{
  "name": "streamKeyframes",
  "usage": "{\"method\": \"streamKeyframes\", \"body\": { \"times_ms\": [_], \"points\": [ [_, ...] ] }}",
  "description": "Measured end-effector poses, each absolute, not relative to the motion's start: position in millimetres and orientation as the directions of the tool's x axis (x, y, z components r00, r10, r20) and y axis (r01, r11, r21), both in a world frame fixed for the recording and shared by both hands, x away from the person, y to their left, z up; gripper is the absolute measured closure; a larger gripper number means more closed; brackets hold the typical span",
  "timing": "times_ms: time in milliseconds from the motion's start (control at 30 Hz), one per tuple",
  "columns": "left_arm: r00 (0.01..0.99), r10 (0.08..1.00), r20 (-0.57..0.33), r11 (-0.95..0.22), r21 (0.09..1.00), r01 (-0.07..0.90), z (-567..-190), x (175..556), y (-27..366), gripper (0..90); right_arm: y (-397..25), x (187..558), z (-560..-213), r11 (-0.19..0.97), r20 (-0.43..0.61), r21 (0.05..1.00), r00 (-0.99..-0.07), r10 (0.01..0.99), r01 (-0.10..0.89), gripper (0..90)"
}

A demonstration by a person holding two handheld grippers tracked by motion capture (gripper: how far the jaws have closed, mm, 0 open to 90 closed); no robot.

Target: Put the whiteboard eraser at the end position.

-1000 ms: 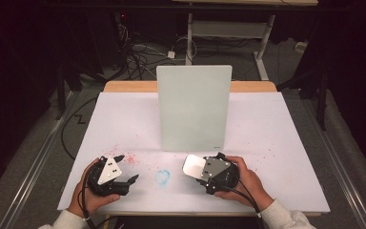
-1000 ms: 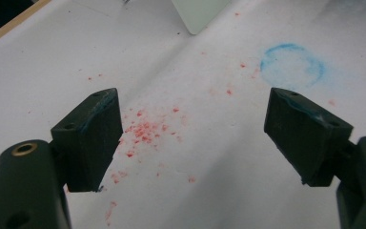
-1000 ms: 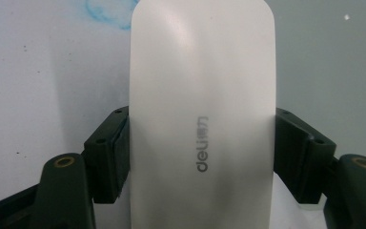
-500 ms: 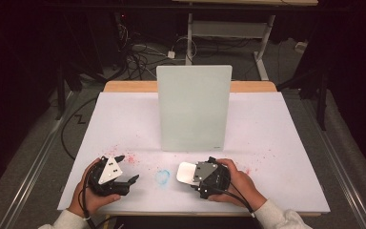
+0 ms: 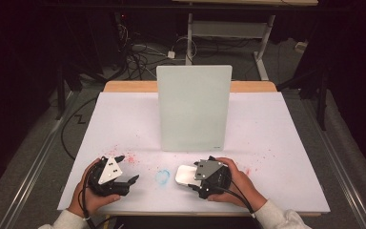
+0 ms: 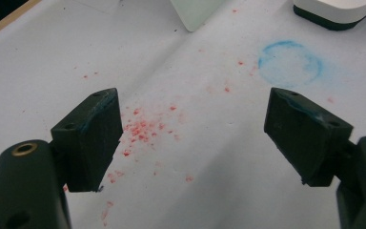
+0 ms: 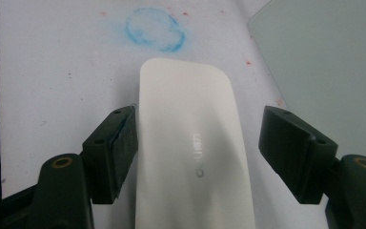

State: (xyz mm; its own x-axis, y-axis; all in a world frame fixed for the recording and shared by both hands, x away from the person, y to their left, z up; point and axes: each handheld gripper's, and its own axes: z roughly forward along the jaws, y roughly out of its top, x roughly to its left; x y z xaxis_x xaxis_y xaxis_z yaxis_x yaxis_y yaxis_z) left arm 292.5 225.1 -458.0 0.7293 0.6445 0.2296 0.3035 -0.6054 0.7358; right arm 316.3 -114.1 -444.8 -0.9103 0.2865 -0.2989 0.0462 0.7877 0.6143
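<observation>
Here, the blue chalky ring (image 5: 162, 177) on the counter (image 5: 276, 143) serves as landmark. Just right of it lies a white rounded device (image 5: 187, 174) (its faint grey marking is too blurred to read), sitting between the spread jaws of the right gripper (image 5: 194, 180); one jaw seems to touch its side, the other stands apart, so it is not clamped. Left of the ring, the left gripper (image 5: 126, 169) is released, jaws wide over red specks (image 6: 143, 129). Behind the ring stands an upright pale panel (image 5: 194, 107).
</observation>
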Motion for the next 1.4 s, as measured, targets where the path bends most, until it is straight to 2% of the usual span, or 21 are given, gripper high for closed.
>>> {"method": "streamKeyframes", "body": {
  "times_ms": [233,433,767,1400],
  "points": [
    [0.731,0.644,0.227,-0.604,0.738,0.302,-458.0,292.3,225.9,19.5,-120.3,316.0,-436.8,0.779,-0.324,0.627,-0.898,0.296,0.03,31.6],
    [0.733,0.642,0.226,-0.603,0.739,0.301,-457.8,292.2,225.3,19.5,-134.6,317.9,-425.2,0.736,-0.357,0.675,-0.849,0.39,0.054,31.3],
    [0.736,0.638,0.227,-0.607,0.736,0.3,-458.5,291.8,223.9,19.6,-153.1,323.6,-414.2,0.721,-0.407,0.69,-0.787,0.463,0.067,28.3],
    [0.741,0.632,0.227,-0.615,0.729,0.301,-460.0,291.9,222.2,19.5,-194.4,331.7,-406.6,0.671,-0.415,0.729,-0.694,0.588,0.133,24.9]
  ]
}}
